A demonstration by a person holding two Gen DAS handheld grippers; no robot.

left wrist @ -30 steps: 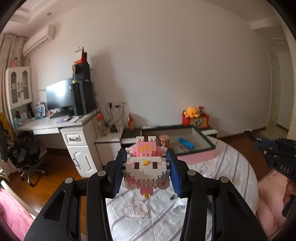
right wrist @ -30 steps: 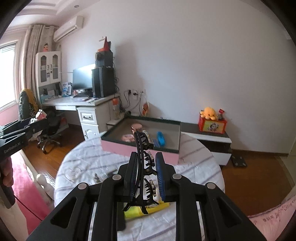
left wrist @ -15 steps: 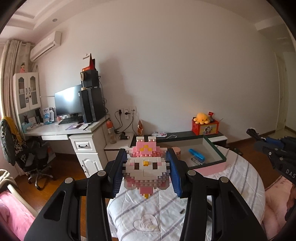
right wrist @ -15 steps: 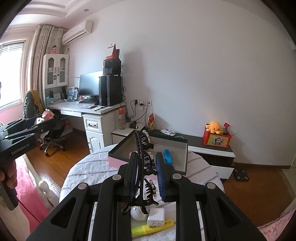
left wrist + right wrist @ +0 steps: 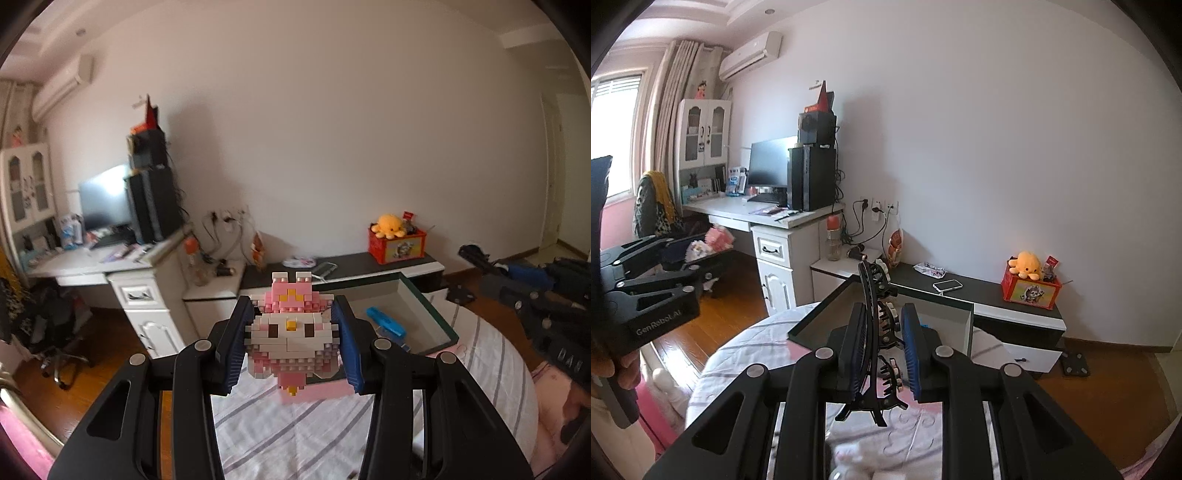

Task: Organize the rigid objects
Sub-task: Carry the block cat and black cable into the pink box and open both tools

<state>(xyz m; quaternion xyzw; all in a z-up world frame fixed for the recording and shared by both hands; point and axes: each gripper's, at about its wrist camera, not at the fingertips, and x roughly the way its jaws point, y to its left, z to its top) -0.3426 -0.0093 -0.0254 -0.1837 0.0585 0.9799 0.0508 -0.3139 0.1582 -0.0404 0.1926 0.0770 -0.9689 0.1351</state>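
While the left gripper (image 5: 291,341) clamps the brick toy (image 5: 291,332) and the right gripper (image 5: 882,350) pinches the upright hair claw (image 5: 877,332), the box (image 5: 439,325) lies ahead of both, right of the toy and directly behind the claw, seemingly nearer the right one.

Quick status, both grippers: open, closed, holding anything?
Left gripper: closed on the pink-and-white brick figure, held up off the table.
Right gripper: closed on the black hair claw clip.
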